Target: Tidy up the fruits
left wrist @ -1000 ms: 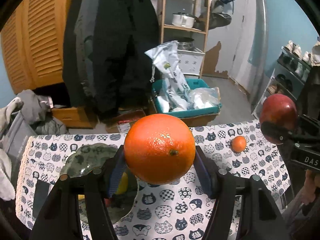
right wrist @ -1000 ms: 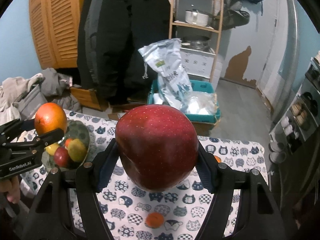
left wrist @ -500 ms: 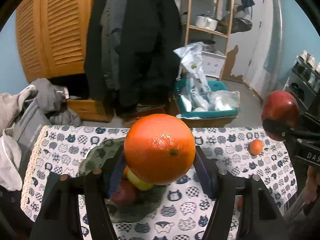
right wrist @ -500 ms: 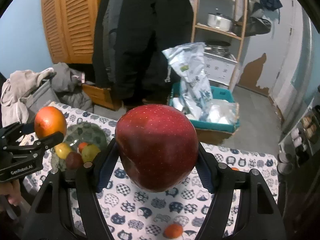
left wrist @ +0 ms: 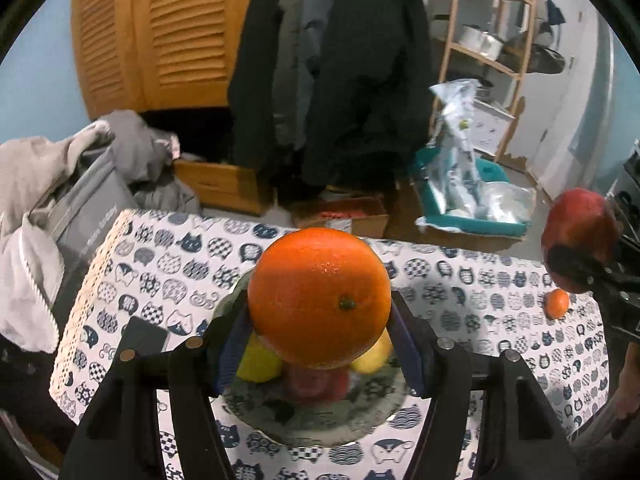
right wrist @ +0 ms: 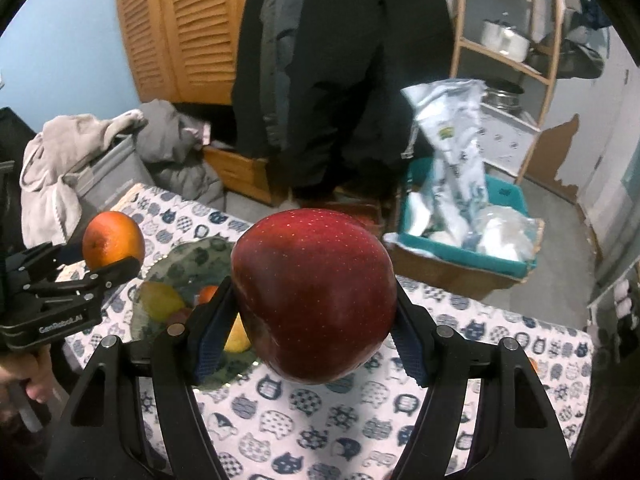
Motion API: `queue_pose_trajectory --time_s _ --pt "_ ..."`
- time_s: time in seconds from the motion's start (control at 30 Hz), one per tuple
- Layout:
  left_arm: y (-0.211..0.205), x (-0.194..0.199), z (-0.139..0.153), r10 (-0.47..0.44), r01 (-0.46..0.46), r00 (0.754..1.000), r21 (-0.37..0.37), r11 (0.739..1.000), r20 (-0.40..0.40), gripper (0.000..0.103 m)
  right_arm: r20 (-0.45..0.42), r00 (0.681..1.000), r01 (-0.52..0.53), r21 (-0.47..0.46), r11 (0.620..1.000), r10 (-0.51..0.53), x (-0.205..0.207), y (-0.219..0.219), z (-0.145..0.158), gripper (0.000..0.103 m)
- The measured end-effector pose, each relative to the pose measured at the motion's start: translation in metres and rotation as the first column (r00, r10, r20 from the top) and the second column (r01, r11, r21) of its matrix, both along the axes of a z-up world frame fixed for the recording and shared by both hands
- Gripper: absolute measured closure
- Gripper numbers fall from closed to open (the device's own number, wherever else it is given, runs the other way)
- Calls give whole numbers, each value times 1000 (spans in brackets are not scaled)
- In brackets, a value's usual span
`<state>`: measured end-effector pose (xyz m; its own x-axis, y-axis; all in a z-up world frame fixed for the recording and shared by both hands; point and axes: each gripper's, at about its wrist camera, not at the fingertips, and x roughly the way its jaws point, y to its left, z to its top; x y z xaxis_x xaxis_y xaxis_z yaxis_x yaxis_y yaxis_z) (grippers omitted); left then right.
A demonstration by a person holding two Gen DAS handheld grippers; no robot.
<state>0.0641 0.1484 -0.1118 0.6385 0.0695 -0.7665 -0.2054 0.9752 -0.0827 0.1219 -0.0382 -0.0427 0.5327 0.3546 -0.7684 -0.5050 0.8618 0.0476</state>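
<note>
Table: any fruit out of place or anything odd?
One small tangerine sits alone on the cat-print tablecloth, well apart from the green plate holding the other fruit. The orange and red apple are each gripped cleanly. Nothing spilled or damaged.

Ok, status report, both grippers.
Left hand-held gripper shut on orange, above fruit plate. Right hand-held gripper shut on red apple. Nothing blocking.

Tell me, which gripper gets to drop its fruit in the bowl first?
Probably the left gripper. Its orange hangs right over the green bowl. The right gripper holds the red apple off to the bowl's side.
</note>
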Motion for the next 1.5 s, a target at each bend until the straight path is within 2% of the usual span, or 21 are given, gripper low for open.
queue_pose_trajectory --time_s 0.23,0.47,0.9,1.13,1.43,1.5 --pt "22 9 -31 24 -24 997 -2 1000 -70 36 -36 998 -59 -8 998 58 9 38 -19 31" --pt "38 23 -61 39 -47 990 -59 997 -138 36 -95 991 -99 -3 995 99 21 67 -44 31" --pt "42 41 -98 45 -59 976 -58 997 -213 36 -207 974 -97 -24 995 90 46 86 -97 31" --pt "41 46 -116 45 -68 963 -76 995 -267 36 -225 971 -91 -20 996 84 51 85 -105 31" --pt "36 50 -121 30 -47 961 -55 997 -274 34 -230 970 -89 -18 996 83 53 86 -108 31" --pt "35 50 -120 34 -47 961 -41 998 -275 31 -234 969 -88 -15 996 82 54 86 -109 31"
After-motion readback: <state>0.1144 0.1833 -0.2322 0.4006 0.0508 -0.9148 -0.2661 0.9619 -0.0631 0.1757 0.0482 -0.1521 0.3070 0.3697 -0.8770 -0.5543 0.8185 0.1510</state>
